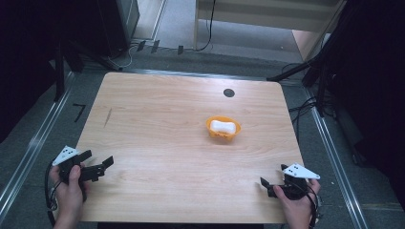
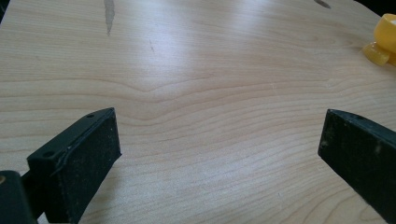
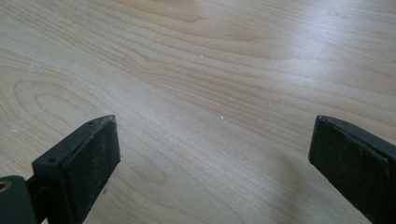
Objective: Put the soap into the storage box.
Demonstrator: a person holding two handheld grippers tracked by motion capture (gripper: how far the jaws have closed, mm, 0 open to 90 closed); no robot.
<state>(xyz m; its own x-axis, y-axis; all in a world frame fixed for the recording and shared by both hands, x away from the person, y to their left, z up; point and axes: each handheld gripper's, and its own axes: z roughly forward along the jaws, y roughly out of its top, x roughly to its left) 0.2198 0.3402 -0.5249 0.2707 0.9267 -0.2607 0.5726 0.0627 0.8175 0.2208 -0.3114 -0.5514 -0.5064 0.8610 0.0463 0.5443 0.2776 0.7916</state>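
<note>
Orange bowl point(image 1: 223, 128) sits right of centre on the table point(image 1: 157, 143), nearer the far edge than your side; it's a small shallow dish with a rounded, slightly lobed rim, looks like smooth plastic. Inside it lies a white lumpy object point(image 1: 223, 126), roughly bone- or peanut-shaped, matte; too small to tell what it's made of. In the left gripper view the bowl point(image 2: 384, 39) clips the top right corner as glossy yellow-orange with a small knob-like bump on its near side. Table is light wood-grain laminate, rounded corners, wavy grain lines, soft glare in the middle. A dark round spot point(image 1: 229, 93) sits near the far edge beyond the bowl, and a thin dark streak point(image 1: 108, 117) marks the left part of the top; the streak point(image 2: 109, 14) also shows at the top of the left gripper view. Your left gripper point(image 1: 98, 163) is at the near left corner, your hand wrapped around its body, jaws spread wide with nothing between them, bare wood under the gap point(image 2: 219, 149). Your right gripper point(image 1: 267, 186) is at the near right corner, jaws likewise wide apart over bare wood point(image 3: 215, 154). Both are well apart from the bowl. Jaw pads are flat black rectangular blocks with a fine gritty face. Each gripper carries a pale grey three-cornered plate on top. Grey floor and metal rails surround the table.
</note>
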